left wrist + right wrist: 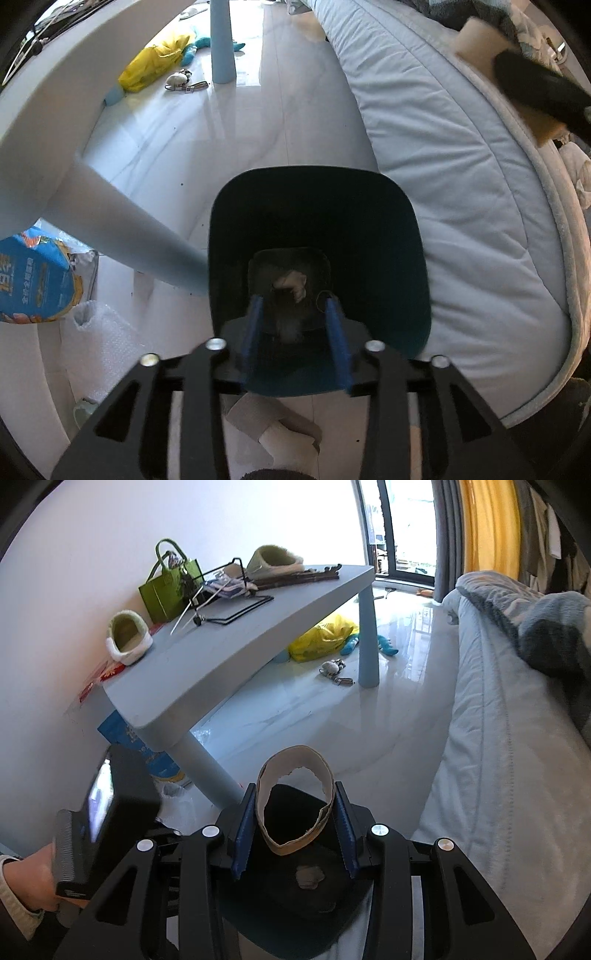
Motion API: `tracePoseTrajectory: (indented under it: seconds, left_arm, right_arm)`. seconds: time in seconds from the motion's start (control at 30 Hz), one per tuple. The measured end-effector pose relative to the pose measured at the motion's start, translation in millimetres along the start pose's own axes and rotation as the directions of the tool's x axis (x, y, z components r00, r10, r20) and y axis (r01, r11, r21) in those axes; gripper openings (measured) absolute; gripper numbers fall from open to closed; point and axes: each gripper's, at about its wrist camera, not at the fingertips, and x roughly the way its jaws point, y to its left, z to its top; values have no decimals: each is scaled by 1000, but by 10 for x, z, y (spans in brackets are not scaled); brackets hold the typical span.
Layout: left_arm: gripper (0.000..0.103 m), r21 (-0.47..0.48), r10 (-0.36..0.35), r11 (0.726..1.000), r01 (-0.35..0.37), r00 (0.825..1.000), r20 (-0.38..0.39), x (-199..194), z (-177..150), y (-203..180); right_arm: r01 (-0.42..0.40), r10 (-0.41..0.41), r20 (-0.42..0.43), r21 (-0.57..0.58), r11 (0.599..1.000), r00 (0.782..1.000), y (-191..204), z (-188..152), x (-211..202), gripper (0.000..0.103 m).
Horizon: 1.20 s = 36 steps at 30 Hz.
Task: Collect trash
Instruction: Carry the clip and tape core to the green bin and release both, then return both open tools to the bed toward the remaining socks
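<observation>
Here, you hold both grippers over the dark bin (pixel 319 258) that stands on the floor between the bed (pixel 443 155) and the blue table (pixel 229 657). Some trash already lies at the bin's bottom: a pale crumpled scrap (pixel 291 284) shows in the left view. Your left gripper (pixel 295 332) points almost straight down into the bin; its jaws stand partly apart with nothing between the pads, so its load looks dropped. Your right gripper (pixel 295 827) pinches a torn cardboard ring (pixel 295 797) between its blue pads, jaws part-way closed on both sides of it, and the ring hangs just above the bin's mouth. It has yet to be let go. More is left, by the look of it: a cardboard tube (pixel 273 424) lies on the floor just beside the bin, and a yellow bag (pixel 325 638) and small oddments sit under the table's far end, though whether those count as trash you cannot tell from here.
</observation>
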Motion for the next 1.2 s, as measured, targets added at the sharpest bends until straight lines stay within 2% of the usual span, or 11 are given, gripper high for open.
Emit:
tracePoseTrajectory:
  seconds: [0.13, 0.4, 0.7, 0.83, 1.0, 1.13, 1.2]
  left_arm:
    - [50, -8, -6, 1000, 7, 1000, 29, -108, -22, 104]
    - [47, -14, -6, 1000, 8, 992, 125, -391, -15, 199]
    - [36, -18, -29, 999, 34, 968, 248, -788, 51, 232]
    - [36, -25, -56, 997, 66, 954, 293, -956, 90, 209]
    - [36, -57, -54, 995, 77, 942, 331, -1084, 144, 238]
    - [39, -64, -57, 994, 84, 938, 343, -1130, 161, 253]
    - [44, -69, -52, 994, 81, 934, 354, -1167, 170, 263]
  right_arm:
    - [3, -3, -27, -2, 1000, 1000, 49, -11, 143, 40]
    - [9, -8, -96, 11, 1000, 995, 68, -64, 439, 40]
    - [28, -26, -203, 4, 1000, 979, 116, -216, 793, 40]
    - [28, -30, -245, -9, 1000, 969, 135, -294, 915, 40]
    - [31, -36, -285, -21, 999, 958, 165, -372, 1024, 41]
    - [36, -45, -321, -35, 999, 946, 196, -462, 1107, 41]
    - [40, -54, -341, -46, 998, 938, 215, -514, 1148, 42]
